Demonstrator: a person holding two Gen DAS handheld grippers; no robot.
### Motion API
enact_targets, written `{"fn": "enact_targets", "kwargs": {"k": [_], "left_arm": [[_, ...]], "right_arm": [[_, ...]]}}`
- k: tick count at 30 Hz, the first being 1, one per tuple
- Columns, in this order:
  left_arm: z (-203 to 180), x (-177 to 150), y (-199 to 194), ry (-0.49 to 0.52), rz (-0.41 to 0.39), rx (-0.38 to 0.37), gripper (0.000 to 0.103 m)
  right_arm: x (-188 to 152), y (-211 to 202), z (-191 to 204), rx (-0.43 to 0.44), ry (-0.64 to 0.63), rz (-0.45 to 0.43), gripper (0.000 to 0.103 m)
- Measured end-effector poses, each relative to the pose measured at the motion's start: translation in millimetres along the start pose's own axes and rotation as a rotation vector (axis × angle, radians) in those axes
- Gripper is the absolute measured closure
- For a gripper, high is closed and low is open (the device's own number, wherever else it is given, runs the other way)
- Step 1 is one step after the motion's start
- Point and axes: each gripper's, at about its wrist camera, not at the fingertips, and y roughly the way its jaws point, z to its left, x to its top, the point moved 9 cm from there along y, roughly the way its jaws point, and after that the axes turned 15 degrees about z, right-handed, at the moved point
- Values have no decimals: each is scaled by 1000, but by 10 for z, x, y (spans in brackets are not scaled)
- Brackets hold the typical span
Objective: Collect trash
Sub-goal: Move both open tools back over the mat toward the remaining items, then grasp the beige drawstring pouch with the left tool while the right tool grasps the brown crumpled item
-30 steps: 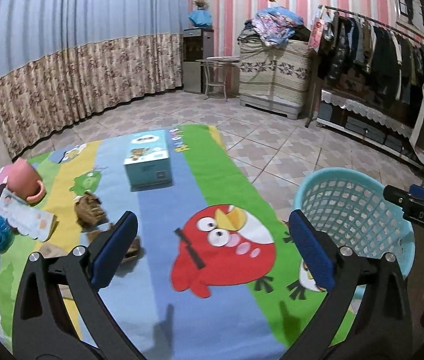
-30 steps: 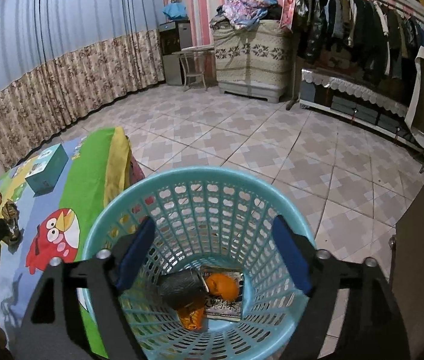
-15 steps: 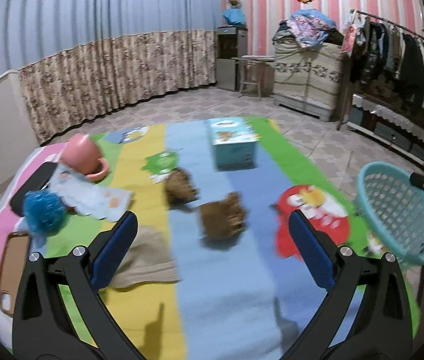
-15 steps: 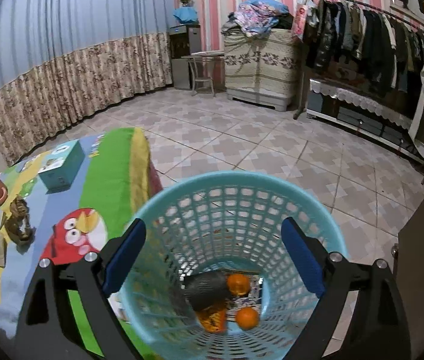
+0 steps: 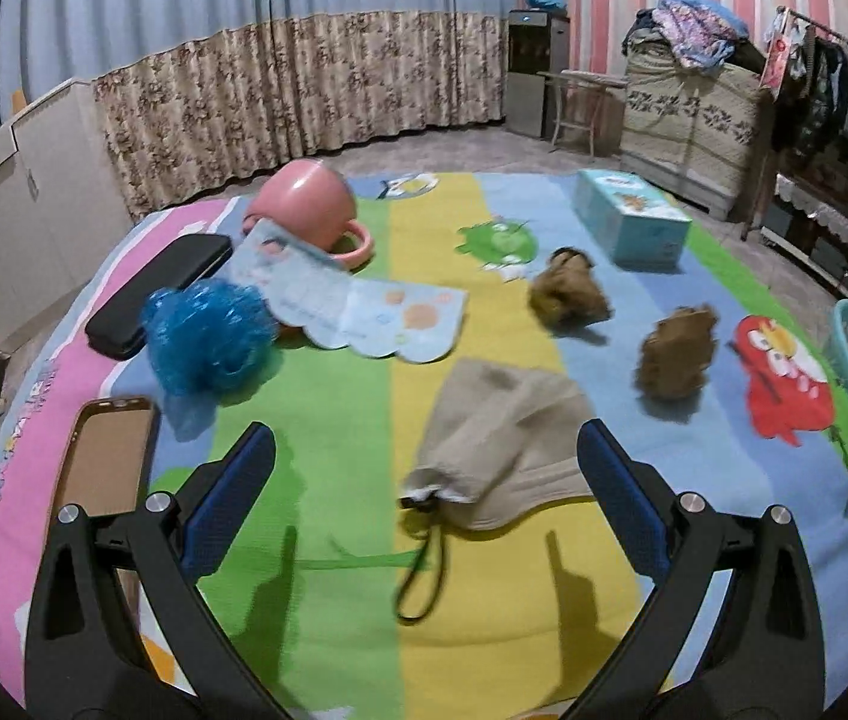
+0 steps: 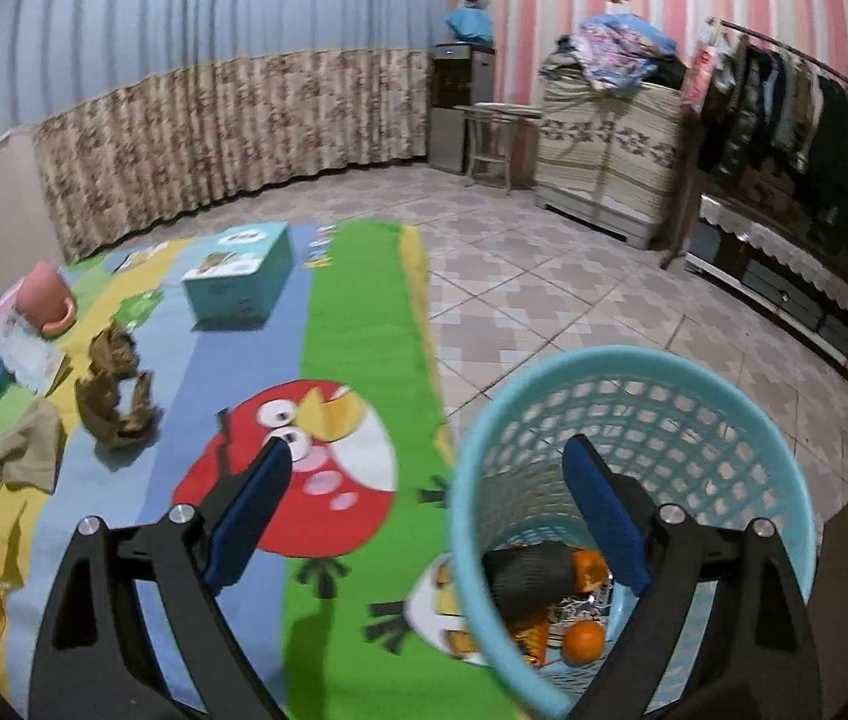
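Note:
My left gripper is open above the colourful mat, with a beige drawstring pouch lying between and just beyond its fingers. Two crumpled brown paper wads lie further right on the mat. A blue plastic bag ball sits at the left. My right gripper is open and holds nothing, hovering over the left rim of the light blue basket. Inside the basket lie a dark wrapper, orange peel and an orange. The brown wads show at the left of the right wrist view.
A pink cup lies tipped on a printed leaflet. A black case, a phone and a teal tissue box rest on the mat. Tiled floor, a clothes rack and cabinets ring the room.
My left gripper swung left from the red bird print to over the beige pouch. The right gripper shifted left, so the basket now sits at the right of its view.

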Motion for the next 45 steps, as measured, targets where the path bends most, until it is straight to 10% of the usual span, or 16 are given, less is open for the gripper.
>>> {"fn": "enact_targets", "kwargs": {"k": [10,15,21,30,45], "left_arm": [[-111,-43,314,54,129,-74,12],[-190,-90,371,78,172,-156,59],[-186,-88,233,85,116,-158,80],[519,135,-159,-17,-55,-77,81],[1274,288,-230,-98,-116,7,81]], "right_arm": [[-63,81,345,18,-60,46,13],[-61,99,425,49,-45,58,13],[-70,144,622,80,-46,79,13],[-88,211,1190,162,-92,86,13],[102,563,1746,229,-116,158,14]]}}
